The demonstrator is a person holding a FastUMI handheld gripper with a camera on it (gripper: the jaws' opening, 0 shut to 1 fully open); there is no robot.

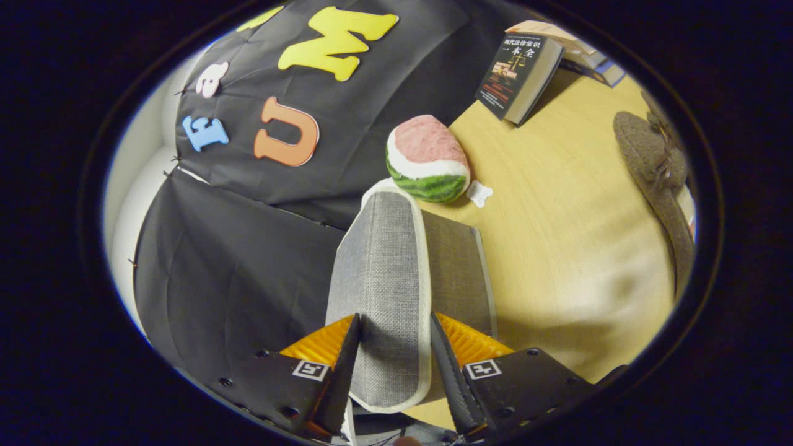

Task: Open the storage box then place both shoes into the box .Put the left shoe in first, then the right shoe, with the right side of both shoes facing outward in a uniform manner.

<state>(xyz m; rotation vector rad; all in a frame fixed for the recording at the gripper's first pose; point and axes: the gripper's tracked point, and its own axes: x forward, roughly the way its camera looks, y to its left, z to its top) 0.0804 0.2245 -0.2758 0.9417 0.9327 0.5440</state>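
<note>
The grey fabric lid (pixel 384 260) of the storage box, edged in white trim, stands lifted on edge between my fingers. My gripper (pixel 395 319) is shut on it, one finger pressing each face near its lower end. Just behind the lid shows a darker grey panel of the box (pixel 460 272), resting on the wooden table (pixel 570 248). A brown woolly shoe (pixel 657 167) lies well off to the right of the fingers, at the table's far side. I cannot tell whether a second shoe sits against it.
A plush watermelon slice (pixel 427 158) with a small white tag (pixel 479 193) sits just beyond the lid's top. Further back a dark book (pixel 517 77) leans on a stack of books (pixel 582 52). The black cloth wall (pixel 248 260) hangs to the left.
</note>
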